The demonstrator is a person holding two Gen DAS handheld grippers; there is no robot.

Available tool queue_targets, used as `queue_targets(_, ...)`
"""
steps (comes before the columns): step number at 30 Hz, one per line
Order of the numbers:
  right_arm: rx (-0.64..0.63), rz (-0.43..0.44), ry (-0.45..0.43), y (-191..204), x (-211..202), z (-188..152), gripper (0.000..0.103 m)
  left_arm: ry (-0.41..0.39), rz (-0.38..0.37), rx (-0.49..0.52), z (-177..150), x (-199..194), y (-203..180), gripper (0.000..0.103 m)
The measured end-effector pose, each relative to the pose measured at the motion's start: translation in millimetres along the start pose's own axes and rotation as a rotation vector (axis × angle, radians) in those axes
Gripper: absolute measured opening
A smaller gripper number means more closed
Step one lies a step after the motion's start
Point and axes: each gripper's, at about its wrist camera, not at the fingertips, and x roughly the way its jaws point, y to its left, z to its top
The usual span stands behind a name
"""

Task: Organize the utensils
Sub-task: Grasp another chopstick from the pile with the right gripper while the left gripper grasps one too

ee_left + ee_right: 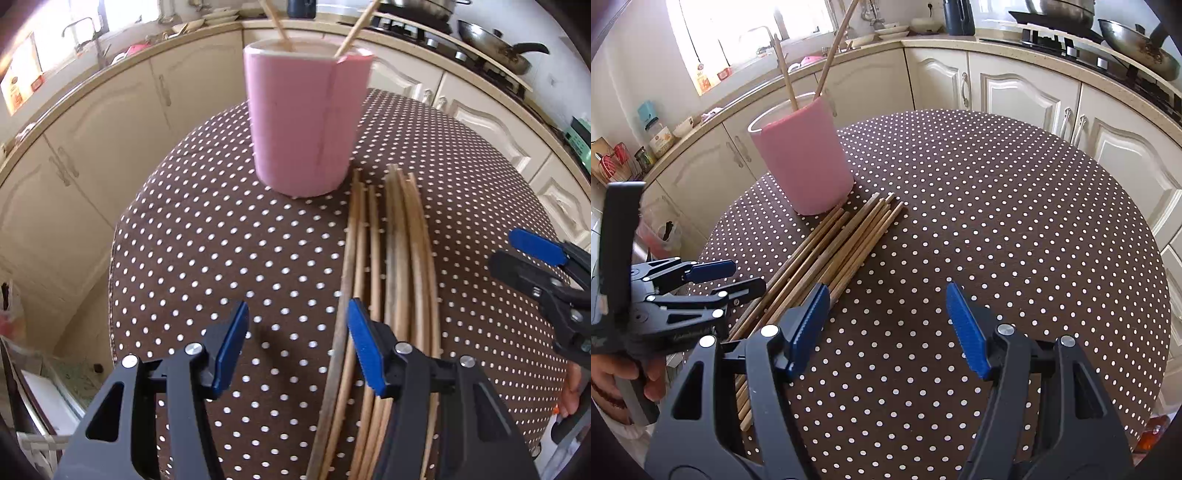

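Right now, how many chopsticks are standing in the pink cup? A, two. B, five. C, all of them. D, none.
A: two chopsticks lean out of the pink cup, while the rest of the chopsticks lie in a bundle on the dotted tablecloth beside it.

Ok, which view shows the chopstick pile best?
Right wrist: the chopsticks lie nearly whole beside the cup, far ends plain. Left wrist shows them curved, with the left gripper hiding their near part.
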Motion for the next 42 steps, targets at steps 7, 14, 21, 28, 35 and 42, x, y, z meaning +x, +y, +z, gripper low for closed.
queue_targets(7,0.002,-0.037,0.076,0.6,15.1,3.8,0.065,0.017,0.013,-0.004,3.2,4.2,-6.1,0.055)
queue_targets(14,-0.01,-0.08,0.125,5.9,23.1,6.9,0.065,0.03,0.02,0.004,8.7,7.9,-6.1,0.049)
queue_targets(21,-0.044,-0.103,0.141,25.5,33.6,9.0,0.065,0.046,0.061,-0.006,0.1,6.5,2.1,0.049)
queue_targets(28,-0.045,-0.123,0.154,31.8,45.6,3.1,0.065,0.036,0.036,-0.005,-4.9,4.1,6.8,0.049)
queue_targets(35,-0.043,-0.117,0.151,34.4,47.8,3.9,0.065,0.012,-0.032,-0.028,-11.4,-5.3,14.9,0.049)
queue_targets(42,-0.06,-0.129,0.161,39.4,46.4,0.7,0.065,0.022,-0.039,-0.003,-11.4,-6.3,11.6,0.049)
